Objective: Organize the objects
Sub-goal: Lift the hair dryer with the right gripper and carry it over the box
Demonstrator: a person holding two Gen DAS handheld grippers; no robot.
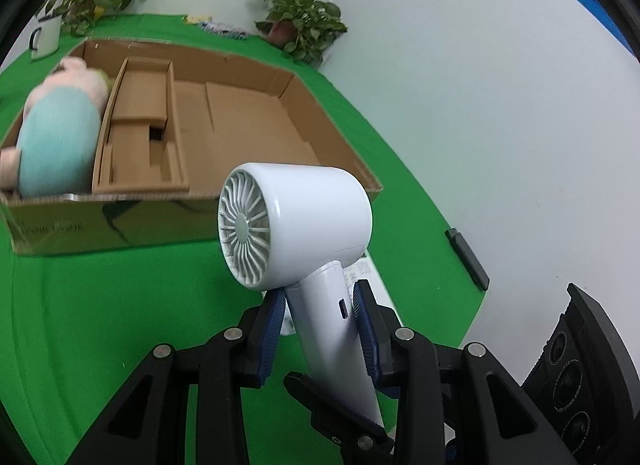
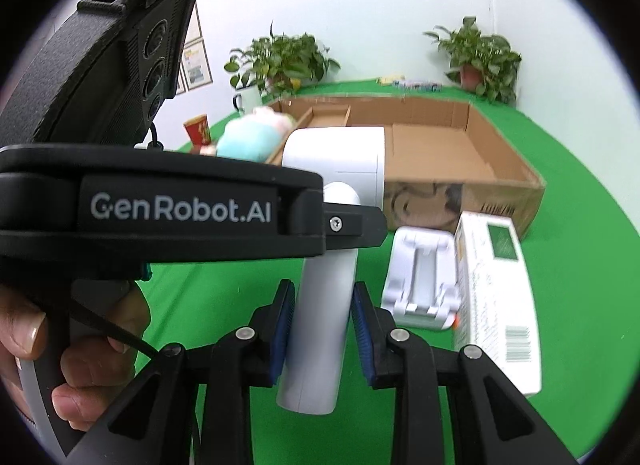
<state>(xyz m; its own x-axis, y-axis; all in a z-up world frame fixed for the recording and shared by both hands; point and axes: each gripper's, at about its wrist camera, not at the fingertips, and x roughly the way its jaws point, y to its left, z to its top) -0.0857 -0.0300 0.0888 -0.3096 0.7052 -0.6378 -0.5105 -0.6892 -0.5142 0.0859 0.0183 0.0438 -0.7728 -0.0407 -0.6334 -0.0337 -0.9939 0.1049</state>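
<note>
A white hair dryer [image 1: 296,221] is held upright by its handle above the green table. My left gripper [image 1: 320,301] is shut on the handle, blue pads [image 1: 366,321] pressing both sides. In the right wrist view the same dryer [image 2: 332,169] stands between my right gripper's [image 2: 322,305] pads [image 2: 284,317], which sit close to the handle; the left gripper's body crosses in front. A cardboard box [image 1: 224,125] lies behind, holding a plush toy [image 1: 56,125] in its left compartment.
A white holder [image 2: 420,277] and a white carton [image 2: 496,305] lie on the green cloth in front of the box [image 2: 440,145]. Potted plants [image 1: 300,21] and a mug [image 1: 46,35] stand at the back. A red cup [image 2: 198,129] stands left of the box.
</note>
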